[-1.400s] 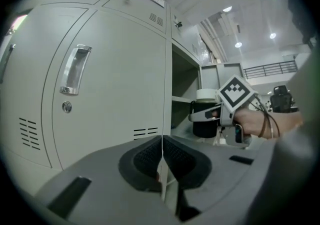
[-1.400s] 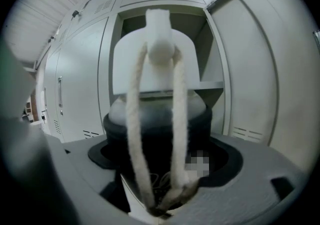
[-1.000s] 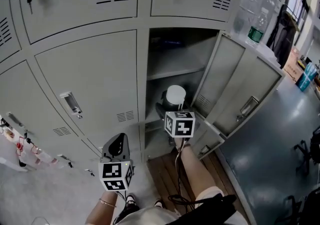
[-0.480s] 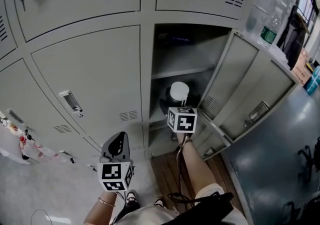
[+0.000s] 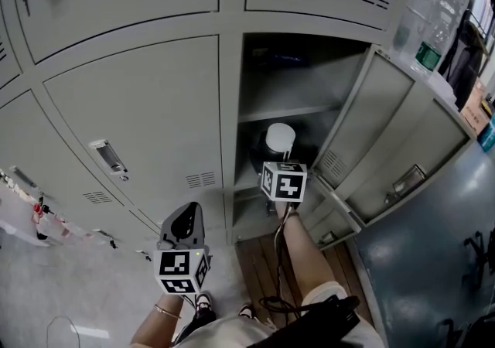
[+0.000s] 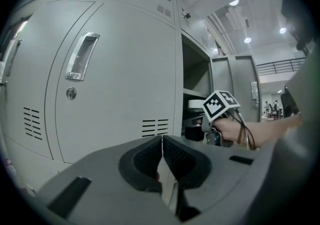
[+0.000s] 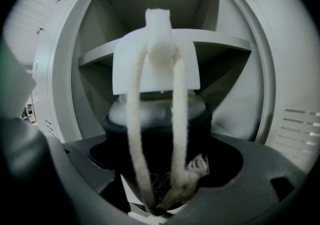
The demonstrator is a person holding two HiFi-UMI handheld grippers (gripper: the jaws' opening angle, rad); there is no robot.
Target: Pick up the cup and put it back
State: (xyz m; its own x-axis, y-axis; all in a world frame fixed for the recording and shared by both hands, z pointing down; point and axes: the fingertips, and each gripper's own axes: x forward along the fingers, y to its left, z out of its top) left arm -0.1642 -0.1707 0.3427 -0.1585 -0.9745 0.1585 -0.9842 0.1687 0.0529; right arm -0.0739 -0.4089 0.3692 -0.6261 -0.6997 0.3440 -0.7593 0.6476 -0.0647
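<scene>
I'm gripping the cup (image 7: pixel 156 114) with my right gripper (image 7: pixel 157 141). Its fingers are spread wide, clamping the black body, and the white lid and rope loop are facing the camera. My left gripper (image 6: pixel 161 155) is hanging idle by the closed lockers with its fingers closed on nothing.

Progress: the pick looks done and the put-back is underway. In the head view the cup (image 5: pixel 280 140) is sitting inside the open locker (image 5: pixel 309 95), in the compartment under the shelf (image 5: pixel 288 112). I can't tell whether its base is touching the locker bottom. What's left, I'm guessing: set it down, open the fingers, back out.

There's no desk here. It's a grey metal locker bank with the door (image 5: pixel 387 134) swung open, over a dark glossy floor (image 5: pixel 418 261).
</scene>
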